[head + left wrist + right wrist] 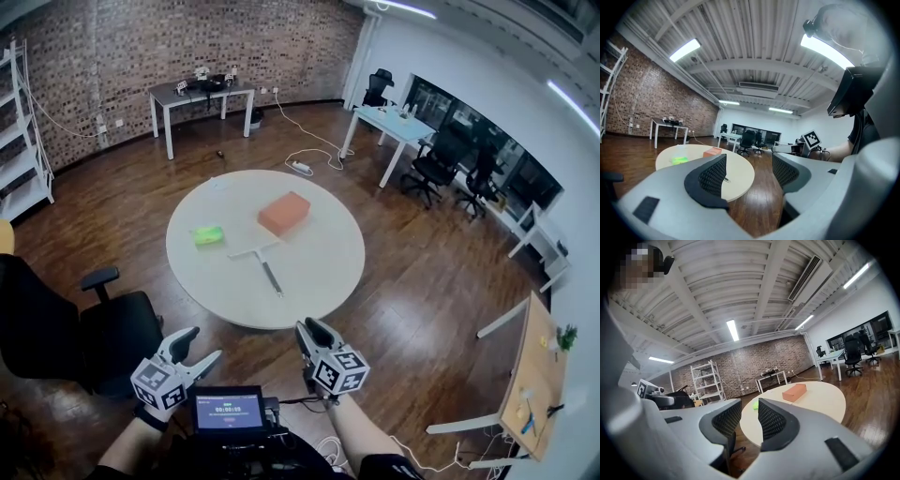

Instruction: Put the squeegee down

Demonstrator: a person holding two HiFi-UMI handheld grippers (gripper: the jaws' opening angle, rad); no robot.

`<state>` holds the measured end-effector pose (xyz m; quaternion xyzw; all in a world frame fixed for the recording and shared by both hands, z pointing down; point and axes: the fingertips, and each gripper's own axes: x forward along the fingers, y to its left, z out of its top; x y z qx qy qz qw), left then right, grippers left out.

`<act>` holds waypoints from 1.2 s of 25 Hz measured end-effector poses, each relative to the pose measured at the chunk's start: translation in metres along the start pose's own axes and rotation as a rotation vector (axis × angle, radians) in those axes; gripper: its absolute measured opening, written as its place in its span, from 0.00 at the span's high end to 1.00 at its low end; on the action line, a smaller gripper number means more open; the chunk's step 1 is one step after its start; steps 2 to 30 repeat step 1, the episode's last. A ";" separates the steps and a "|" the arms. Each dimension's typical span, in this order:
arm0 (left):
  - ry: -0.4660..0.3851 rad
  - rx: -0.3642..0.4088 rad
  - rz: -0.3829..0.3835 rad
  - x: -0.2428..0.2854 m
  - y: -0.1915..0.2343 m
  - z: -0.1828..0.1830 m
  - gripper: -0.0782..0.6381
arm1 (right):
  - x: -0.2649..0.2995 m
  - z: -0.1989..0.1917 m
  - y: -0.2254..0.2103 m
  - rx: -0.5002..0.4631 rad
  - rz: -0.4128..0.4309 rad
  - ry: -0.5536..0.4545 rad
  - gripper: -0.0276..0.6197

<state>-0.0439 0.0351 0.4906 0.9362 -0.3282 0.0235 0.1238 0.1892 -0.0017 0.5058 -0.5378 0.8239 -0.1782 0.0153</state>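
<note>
Left gripper [202,345] fingers stand wide apart, empty; right gripper [314,328] fingers leave only a narrow gap, also empty. The squeegee [263,262] lies flat on the tabletop [314,272], well ahead of both. The task looks done, with nothing left.

Left gripper [202,344]: pale grey shell, black ribbed fingers [710,176].
Right gripper [311,329]: same grey shell, black fingers [772,422].
Marker cubes [159,384]: white, black square codes.
Chest screen [228,409]: small, dark-framed, with black cables.
Sleeve [863,133]: black.
</note>
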 end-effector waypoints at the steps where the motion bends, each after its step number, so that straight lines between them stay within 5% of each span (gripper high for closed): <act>1: -0.001 0.002 0.002 0.000 -0.002 0.001 0.45 | -0.002 0.000 -0.001 0.003 0.002 -0.001 0.75; 30: -0.001 0.002 0.002 0.000 -0.002 0.001 0.45 | -0.002 0.000 -0.001 0.003 0.002 -0.001 0.75</act>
